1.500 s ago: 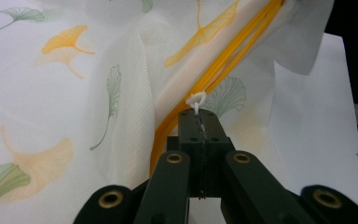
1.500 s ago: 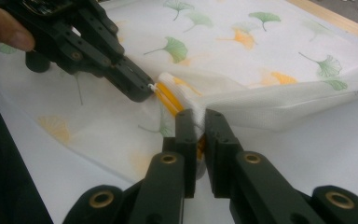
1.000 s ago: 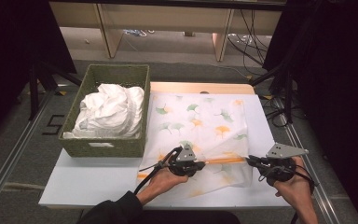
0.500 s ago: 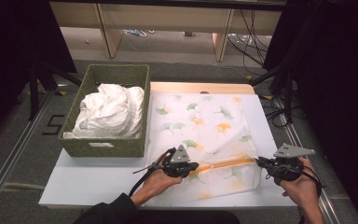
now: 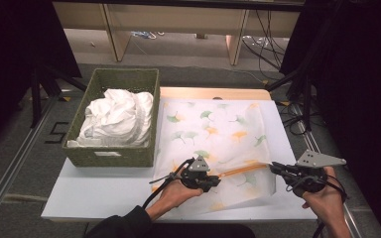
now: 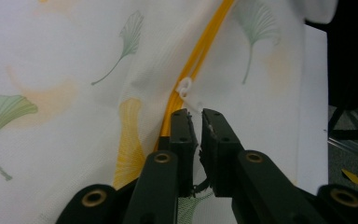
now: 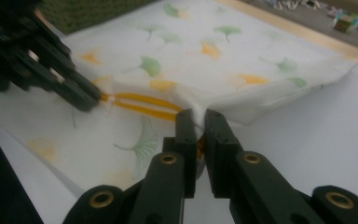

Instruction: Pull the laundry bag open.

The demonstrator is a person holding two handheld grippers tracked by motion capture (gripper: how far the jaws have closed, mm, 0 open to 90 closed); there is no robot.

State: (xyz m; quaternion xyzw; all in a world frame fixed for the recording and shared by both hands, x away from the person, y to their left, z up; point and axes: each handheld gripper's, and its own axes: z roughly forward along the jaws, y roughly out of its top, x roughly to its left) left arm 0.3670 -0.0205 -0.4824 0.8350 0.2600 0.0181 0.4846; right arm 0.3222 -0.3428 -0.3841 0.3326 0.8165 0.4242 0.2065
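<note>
While both hands hold the cloth (image 5: pixel 218 144) taut near the table's (image 5: pixel 104 193) front edge, the left gripper (image 5: pixel 217 179) is clamped on its folded edge beside the orange stripe (image 5: pixel 243 170). The right gripper (image 5: pixel 274 167) is pinched shut on the same fold at the cloth's right side. A basket (image 5: pixel 110 154) of white laundry (image 5: pixel 116 116) sits just left of the cloth.

Matt, thin leaf-print cloth (image 5: pixel 213 144); rough woven basket (image 5: pixel 110 154); smooth table (image 5: pixel 104 191).
</note>
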